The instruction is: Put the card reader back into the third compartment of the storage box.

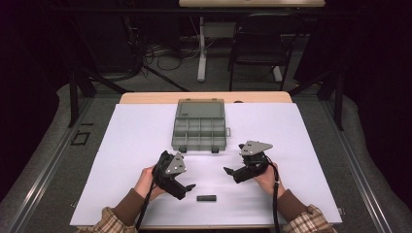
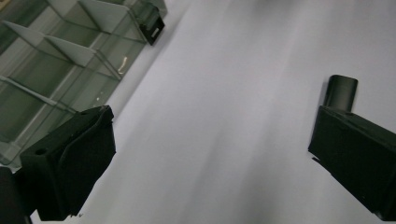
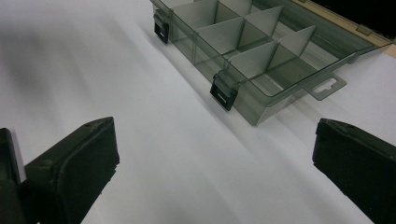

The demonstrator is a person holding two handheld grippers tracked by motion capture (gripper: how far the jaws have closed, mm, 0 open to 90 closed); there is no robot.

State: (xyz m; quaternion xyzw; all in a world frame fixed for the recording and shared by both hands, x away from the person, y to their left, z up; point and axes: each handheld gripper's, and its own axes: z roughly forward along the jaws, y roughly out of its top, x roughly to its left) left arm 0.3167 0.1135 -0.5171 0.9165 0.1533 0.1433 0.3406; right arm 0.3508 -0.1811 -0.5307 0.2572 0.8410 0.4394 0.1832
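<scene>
My left hand-held gripper (image 1: 190,187) hangs released just beside the small black stick (image 1: 206,198), ready to pinch it; the right hand-held gripper (image 1: 227,170), also released, faces the open box (image 1: 200,127) beyond the stick.

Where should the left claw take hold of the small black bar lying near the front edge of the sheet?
Probably across the middle of the small black bar, coming from above. It lies flat and alone on the white sheet, long axis left to right, so its narrow width suits the left claw, whose jaws stand open beside it.
</scene>
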